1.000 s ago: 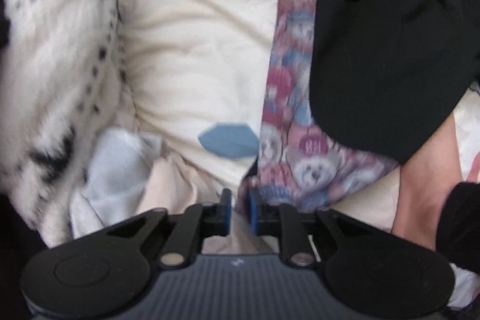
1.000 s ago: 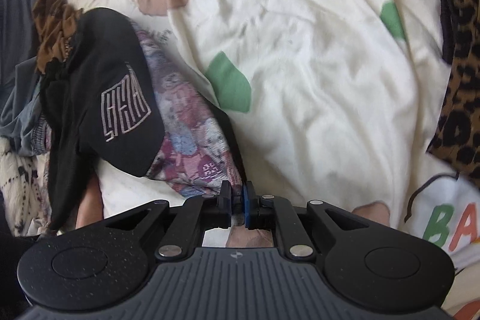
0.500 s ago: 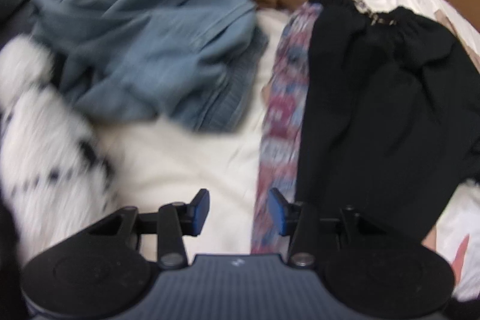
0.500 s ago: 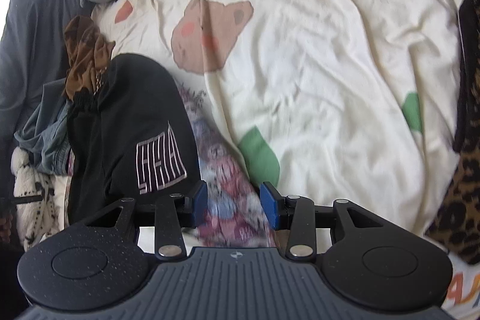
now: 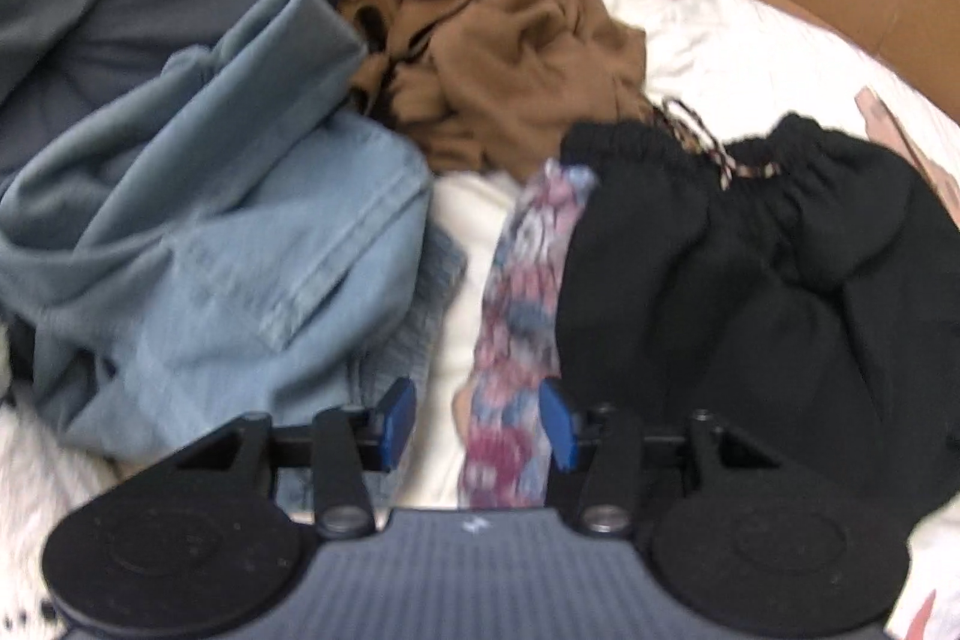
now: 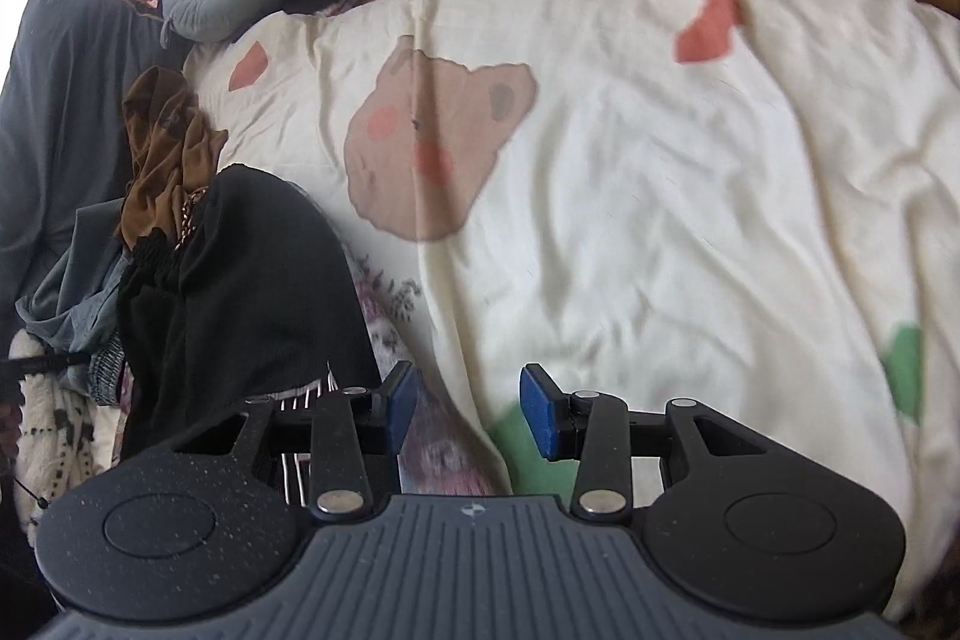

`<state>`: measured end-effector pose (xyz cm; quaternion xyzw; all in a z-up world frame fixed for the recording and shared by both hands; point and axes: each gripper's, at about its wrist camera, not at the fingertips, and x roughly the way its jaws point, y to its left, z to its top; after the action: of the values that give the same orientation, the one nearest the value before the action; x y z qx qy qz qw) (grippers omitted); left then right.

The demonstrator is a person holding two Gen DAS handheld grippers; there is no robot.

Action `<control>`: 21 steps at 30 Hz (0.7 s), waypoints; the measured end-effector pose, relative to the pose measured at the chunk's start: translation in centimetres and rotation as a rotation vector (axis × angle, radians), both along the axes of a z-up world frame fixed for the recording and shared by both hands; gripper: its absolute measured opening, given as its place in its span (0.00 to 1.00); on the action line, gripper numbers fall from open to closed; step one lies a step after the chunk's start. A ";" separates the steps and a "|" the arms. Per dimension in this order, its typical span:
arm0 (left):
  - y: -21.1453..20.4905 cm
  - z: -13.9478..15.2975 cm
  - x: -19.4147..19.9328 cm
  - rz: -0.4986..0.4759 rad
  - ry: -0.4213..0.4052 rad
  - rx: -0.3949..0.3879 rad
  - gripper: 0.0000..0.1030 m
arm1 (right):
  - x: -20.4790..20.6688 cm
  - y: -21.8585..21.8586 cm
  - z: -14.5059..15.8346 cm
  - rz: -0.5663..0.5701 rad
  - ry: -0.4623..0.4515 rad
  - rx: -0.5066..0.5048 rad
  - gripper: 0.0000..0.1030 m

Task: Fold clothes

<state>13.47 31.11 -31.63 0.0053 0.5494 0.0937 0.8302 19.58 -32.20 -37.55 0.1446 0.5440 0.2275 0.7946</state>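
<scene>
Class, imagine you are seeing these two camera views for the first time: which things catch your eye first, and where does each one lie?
The black garment stands out most, lying on the cream bedcover over a patterned pink and blue cloth. To its left in the left wrist view sit a heap of blue denim and a crumpled brown garment beyond it. In the right wrist view, the bedcover's big bear face print draws the eye.

no readable text, labels or numbers on anything in view
</scene>
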 end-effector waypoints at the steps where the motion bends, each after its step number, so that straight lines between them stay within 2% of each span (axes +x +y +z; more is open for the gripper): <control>1: 0.1 0.0 0.6 -0.003 -0.014 0.003 0.47 | 0.5 0.6 -0.2 0.009 -0.015 -0.008 0.44; 5: 0.6 -0.1 3.1 0.018 -0.073 -0.012 0.51 | 2.8 3.2 -1.3 0.046 -0.057 -0.032 0.42; 9: -0.3 -0.4 5.3 -0.023 -0.100 -0.013 0.52 | 4.7 5.9 -1.4 0.100 -0.097 -0.032 0.42; 14: -0.8 -1.3 7.0 -0.022 -0.125 -0.020 0.54 | 6.7 8.8 -1.0 0.141 -0.131 -0.008 0.42; 17: -1.1 -1.5 7.8 -0.022 -0.144 -0.011 0.54 | 7.8 10.6 -1.2 0.164 -0.151 -0.032 0.42; 21: -2.0 -0.9 8.9 -0.025 -0.176 -0.052 0.54 | 9.4 13.3 -1.3 0.194 -0.161 -0.024 0.42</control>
<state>22.32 29.07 -32.49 -0.0179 0.4764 0.0690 0.8764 28.95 -18.92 -38.84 0.0633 0.4926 0.3076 0.8116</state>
